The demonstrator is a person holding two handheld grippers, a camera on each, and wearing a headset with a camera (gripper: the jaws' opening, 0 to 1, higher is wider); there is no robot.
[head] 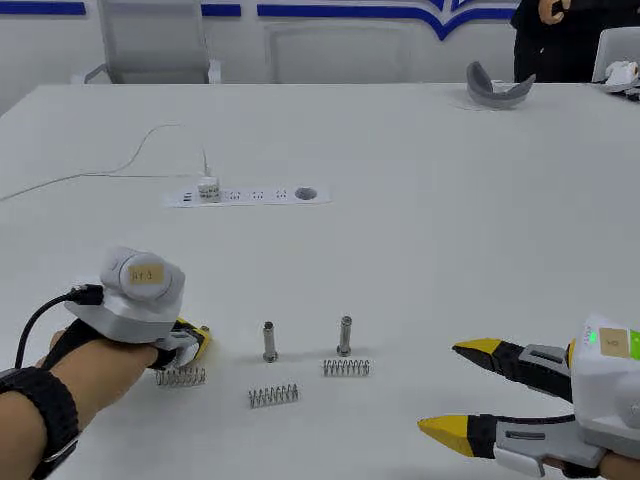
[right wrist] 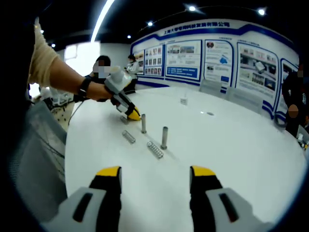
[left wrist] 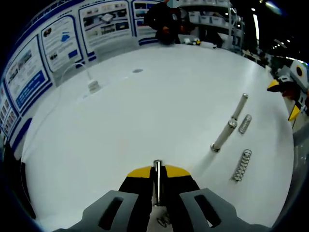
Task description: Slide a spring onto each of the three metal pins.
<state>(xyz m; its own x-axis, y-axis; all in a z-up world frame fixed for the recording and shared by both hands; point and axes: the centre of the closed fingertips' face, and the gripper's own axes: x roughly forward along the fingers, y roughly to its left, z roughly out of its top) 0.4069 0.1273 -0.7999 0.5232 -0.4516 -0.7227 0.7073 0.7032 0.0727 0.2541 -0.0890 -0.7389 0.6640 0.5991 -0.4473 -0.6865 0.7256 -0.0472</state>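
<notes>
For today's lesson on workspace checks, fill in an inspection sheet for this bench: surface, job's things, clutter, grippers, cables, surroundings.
Surface: white table, flat.
Job's things: left upright pin and right upright pin stand bare; third pin is in the left jaws; left spring, middle spring and right spring lie loose.
Clutter: socket strip with a white plug; grey curved object at the far edge.
Grippers: left hand-held gripper shut on the third pin; right hand-held gripper open, holding nothing.
Cables: white cable from the plug; black cable at the left hand-held gripper.
Surroundings: chairs and a person beyond the table; wall posters.
</notes>
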